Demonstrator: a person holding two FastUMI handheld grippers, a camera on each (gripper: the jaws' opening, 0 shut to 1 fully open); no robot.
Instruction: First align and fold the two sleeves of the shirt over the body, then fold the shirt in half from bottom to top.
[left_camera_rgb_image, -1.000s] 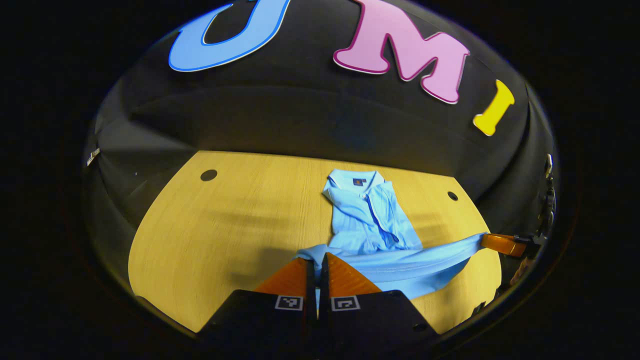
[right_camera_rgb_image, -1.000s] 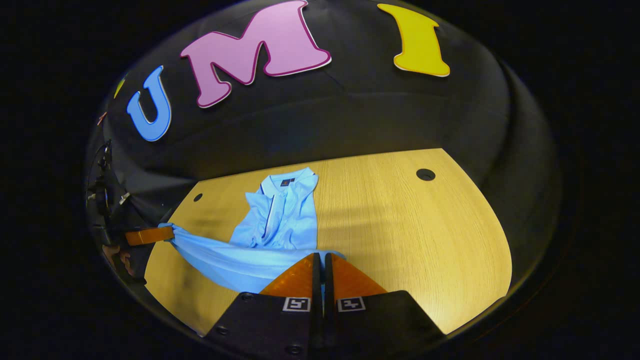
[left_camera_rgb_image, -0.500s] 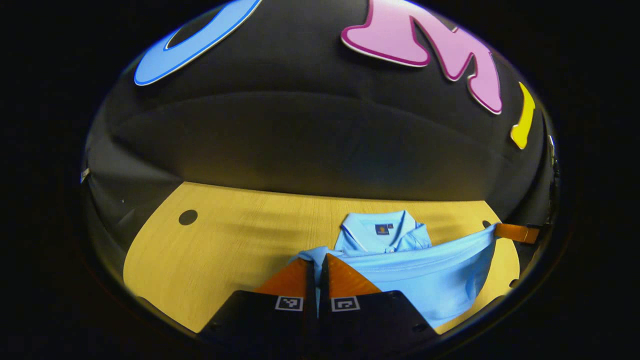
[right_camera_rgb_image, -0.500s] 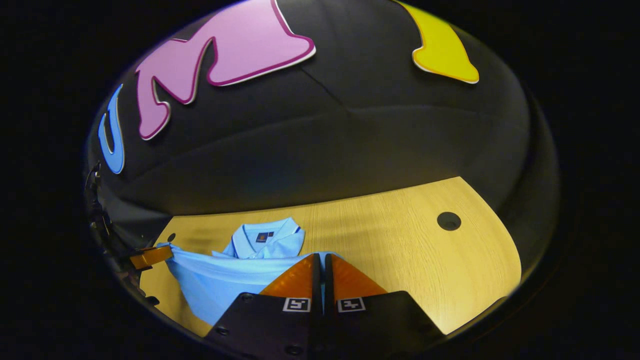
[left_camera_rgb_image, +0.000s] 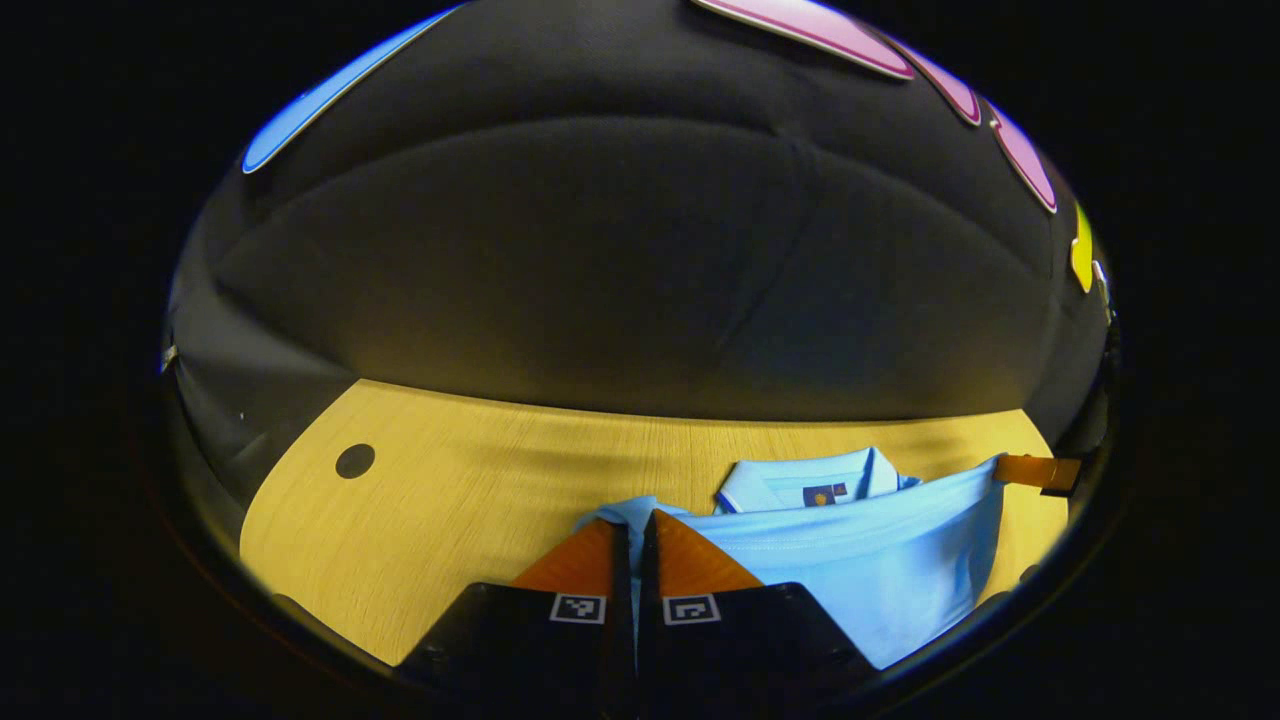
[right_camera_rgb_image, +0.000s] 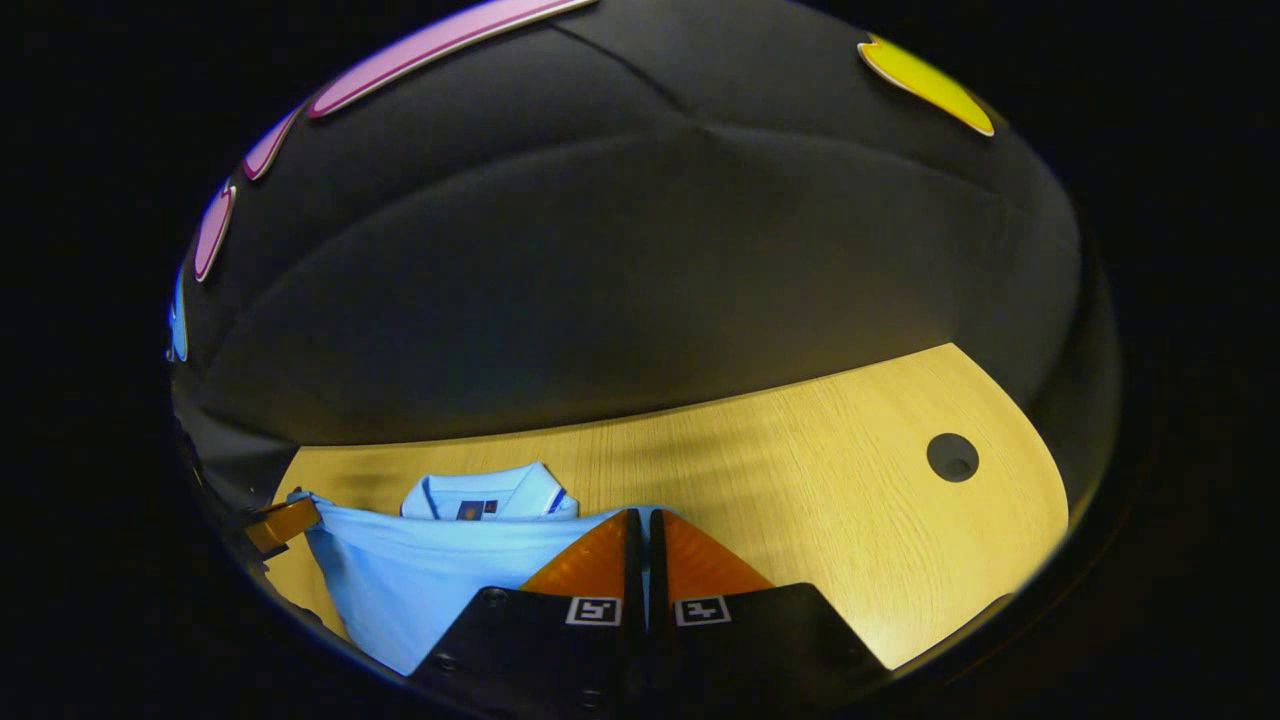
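In the left gripper view, the left gripper (left_camera_rgb_image: 632, 522) has its 2 fingers clamped on a corner of the light blue shirt (left_camera_rgb_image: 880, 560), whose hem stretches across to the right gripper (left_camera_rgb_image: 1035, 471) at the far edge. The collar (left_camera_rgb_image: 800, 480) lies on the wooden table (left_camera_rgb_image: 450, 520) behind the raised hem.

In the right gripper view, the right gripper (right_camera_rgb_image: 640, 520) pinches the shirt's (right_camera_rgb_image: 420, 580) other hem corner; the left gripper (right_camera_rgb_image: 283, 523) holds the opposite end.
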